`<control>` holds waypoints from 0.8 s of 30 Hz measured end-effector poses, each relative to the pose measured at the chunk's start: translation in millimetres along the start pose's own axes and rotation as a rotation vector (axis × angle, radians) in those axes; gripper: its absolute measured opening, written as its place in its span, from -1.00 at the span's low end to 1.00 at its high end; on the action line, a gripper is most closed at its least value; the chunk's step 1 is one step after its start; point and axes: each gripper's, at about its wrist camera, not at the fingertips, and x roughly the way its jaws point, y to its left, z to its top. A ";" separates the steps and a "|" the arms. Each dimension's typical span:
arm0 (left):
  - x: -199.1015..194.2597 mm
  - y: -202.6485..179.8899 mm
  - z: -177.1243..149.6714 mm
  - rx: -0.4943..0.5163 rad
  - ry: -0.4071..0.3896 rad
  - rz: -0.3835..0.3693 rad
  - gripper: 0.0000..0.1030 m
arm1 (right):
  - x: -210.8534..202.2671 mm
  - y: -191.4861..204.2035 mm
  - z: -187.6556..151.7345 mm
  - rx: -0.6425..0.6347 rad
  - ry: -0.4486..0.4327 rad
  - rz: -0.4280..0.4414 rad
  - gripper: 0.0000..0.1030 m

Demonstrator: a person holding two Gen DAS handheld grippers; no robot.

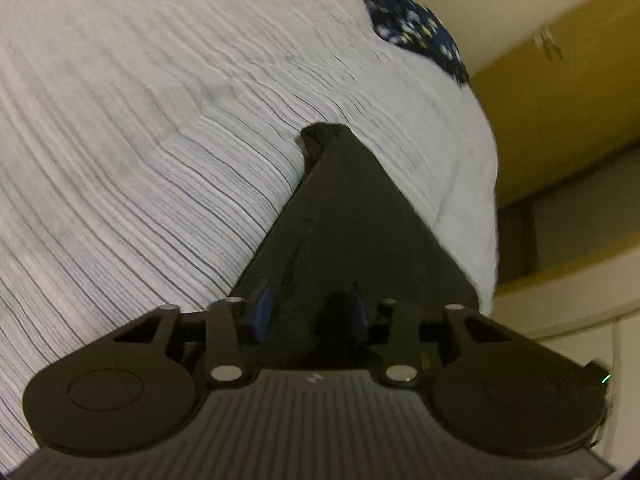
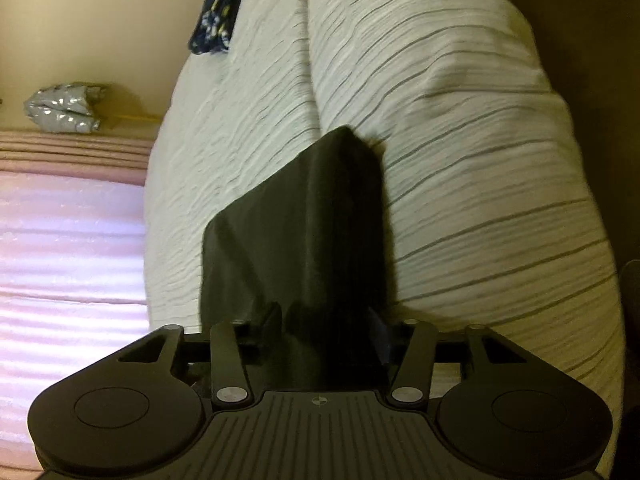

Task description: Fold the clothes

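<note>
Black cloth (image 1: 344, 216) is pinched in the left gripper (image 1: 310, 312) and, it seems, the right gripper (image 2: 328, 332), stretched over the bed (image 1: 140, 120) for folding.

Looked dim and yellowish in both views, with soft indoor light and no sharp glare except on the pink striped surface (image 2: 68, 240) at the left of the right wrist view, washed out almost to white. Showed blur nearly everywhere, smeared most on the striped bedcover (image 1: 140, 140) and the dark patterned cloth (image 1: 416, 32) far off, and kept the black garment (image 2: 304, 216) so dark that its folds hardly showed, with a soft shadow beside it on the cover. Bent and curved at the edges like a fishbowl, with black corners around the round picture.
</note>
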 end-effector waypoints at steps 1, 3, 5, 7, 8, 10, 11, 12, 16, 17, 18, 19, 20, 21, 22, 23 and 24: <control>-1.4 -1.0 -0.8 0.016 -0.009 0.006 -0.84 | -0.5 2.8 0.0 -0.022 -0.006 -0.017 -0.38; -4.3 -3.1 -2.3 0.048 -0.028 0.017 -0.87 | 0.1 4.2 1.0 -0.046 -0.007 -0.019 -0.58; -11.3 -0.5 -4.6 0.058 -0.058 0.024 -0.86 | -3.0 6.2 -1.3 -0.091 -0.005 0.003 -0.62; -12.6 5.2 -10.0 0.066 -0.073 0.032 -0.85 | -1.3 12.9 -9.6 -0.166 -0.017 -0.013 -0.65; -10.9 8.6 -12.7 0.066 -0.075 0.034 -0.85 | 2.7 12.9 -11.7 -0.185 -0.022 -0.031 -0.66; -0.5 14.9 -18.0 0.043 -0.067 0.037 -0.85 | 12.0 3.9 -14.3 -0.169 -0.025 -0.068 -0.67; 5.0 18.1 -20.6 0.029 -0.062 0.038 -0.85 | 15.7 -1.4 -14.3 -0.160 -0.024 -0.075 -0.67; 10.6 21.2 -23.2 0.016 -0.057 0.040 -0.85 | 16.8 -4.0 -13.3 -0.146 -0.022 -0.074 -0.66; 11.5 21.9 -15.7 -0.018 -0.030 0.029 -0.73 | 7.5 0.2 -1.9 -0.148 0.013 -0.058 -0.28; 8.0 21.0 -11.0 -0.032 -0.025 0.024 -0.70 | 2.0 2.2 3.9 -0.150 0.014 -0.062 -0.10; 2.9 18.6 -4.5 -0.044 -0.027 0.027 -0.61 | -6.3 2.7 11.6 -0.147 -0.015 -0.075 0.09; -0.1 16.4 2.8 -0.047 -0.040 0.029 -0.44 | -9.3 1.8 21.9 -0.122 -0.041 -0.068 0.11; -2.4 14.2 10.3 -0.048 -0.055 0.030 -0.38 | -12.2 0.7 32.1 -0.095 -0.067 -0.061 0.11; -0.4 13.2 19.8 -0.058 -0.065 0.019 -0.28 | -14.2 -3.4 41.7 -0.044 -0.084 -0.049 0.11; 2.7 12.4 29.9 -0.069 -0.073 0.005 -0.18 | -12.4 -9.0 51.3 0.013 -0.096 -0.035 0.11; 12.4 10.0 41.1 -0.071 -0.068 -0.006 -0.15 | -8.1 -14.6 60.2 0.070 -0.095 -0.018 0.11; 23.9 7.2 52.7 -0.071 -0.059 -0.016 -0.15 | -2.2 -19.3 67.1 0.118 -0.084 0.000 0.11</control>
